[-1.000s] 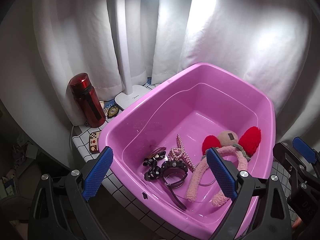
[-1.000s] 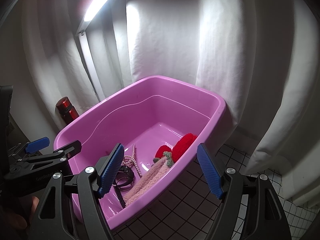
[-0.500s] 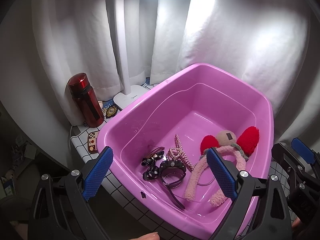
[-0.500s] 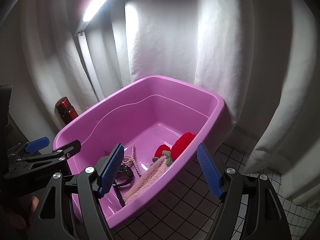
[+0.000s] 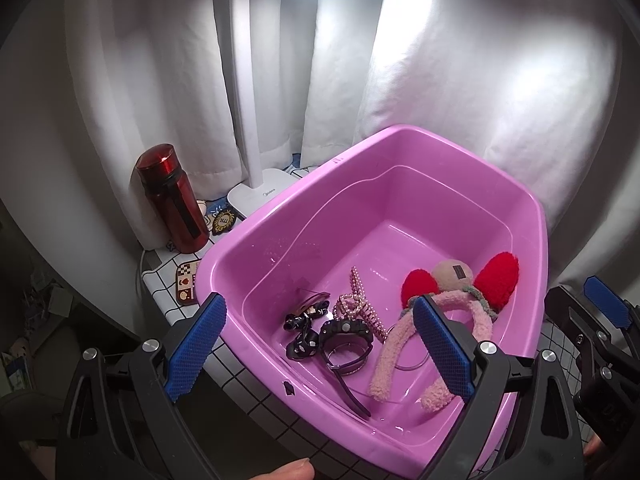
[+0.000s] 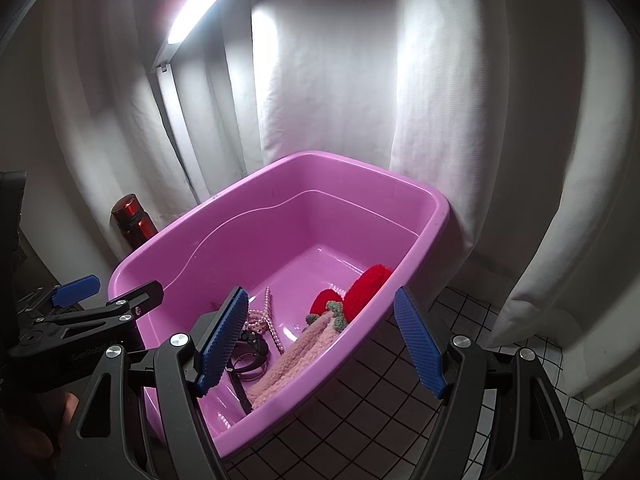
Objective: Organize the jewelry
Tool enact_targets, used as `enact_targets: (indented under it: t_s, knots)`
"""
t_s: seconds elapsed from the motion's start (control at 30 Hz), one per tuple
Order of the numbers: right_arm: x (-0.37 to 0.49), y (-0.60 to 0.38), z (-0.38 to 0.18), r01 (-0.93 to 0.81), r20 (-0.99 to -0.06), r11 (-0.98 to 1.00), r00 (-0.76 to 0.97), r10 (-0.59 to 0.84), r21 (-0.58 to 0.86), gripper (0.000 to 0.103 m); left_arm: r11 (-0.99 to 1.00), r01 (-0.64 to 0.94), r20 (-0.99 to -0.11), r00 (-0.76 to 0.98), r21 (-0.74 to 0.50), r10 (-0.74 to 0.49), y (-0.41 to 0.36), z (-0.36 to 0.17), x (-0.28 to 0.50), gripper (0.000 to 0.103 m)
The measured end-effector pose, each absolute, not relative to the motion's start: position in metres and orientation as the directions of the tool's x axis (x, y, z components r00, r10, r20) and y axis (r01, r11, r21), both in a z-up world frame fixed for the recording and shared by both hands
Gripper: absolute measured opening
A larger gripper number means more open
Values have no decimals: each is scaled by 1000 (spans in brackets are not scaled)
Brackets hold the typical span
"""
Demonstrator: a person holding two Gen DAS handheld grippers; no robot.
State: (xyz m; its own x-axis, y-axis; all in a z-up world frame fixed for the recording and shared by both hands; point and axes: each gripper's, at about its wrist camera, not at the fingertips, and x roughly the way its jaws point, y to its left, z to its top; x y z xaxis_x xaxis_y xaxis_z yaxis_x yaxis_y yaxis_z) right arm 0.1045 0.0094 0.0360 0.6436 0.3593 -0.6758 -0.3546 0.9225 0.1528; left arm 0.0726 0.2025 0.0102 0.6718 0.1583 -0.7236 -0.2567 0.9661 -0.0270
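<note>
in the pink tub [image 5: 532, 216]: one plush headband [image 5: 400, 344], one watch [image 5: 344, 330], two clips [image 5: 304, 320].

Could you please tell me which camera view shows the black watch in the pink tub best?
The left wrist view: the black watch lies unobstructed on the floor of the pink tub. In the right wrist view, a blue finger pad partly covers the watch.

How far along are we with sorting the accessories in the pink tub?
Done: nothing visibly sorted; the fuzzy headband, pearl claw clip, black watch and dark bow clips lie jumbled in the pink tub.
In hand: nothing. The left gripper and right gripper hover open above the near rim.
Left: picking out and arranging every piece.
</note>
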Motion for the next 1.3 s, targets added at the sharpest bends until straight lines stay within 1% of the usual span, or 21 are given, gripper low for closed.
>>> enact_targets:
  t_s: [1.3]
  knots:
    - [107, 8, 35, -349, -678, 925, 644, 355, 153, 72, 966, -257, -726, 669, -26, 158, 198, 8, 74, 93]
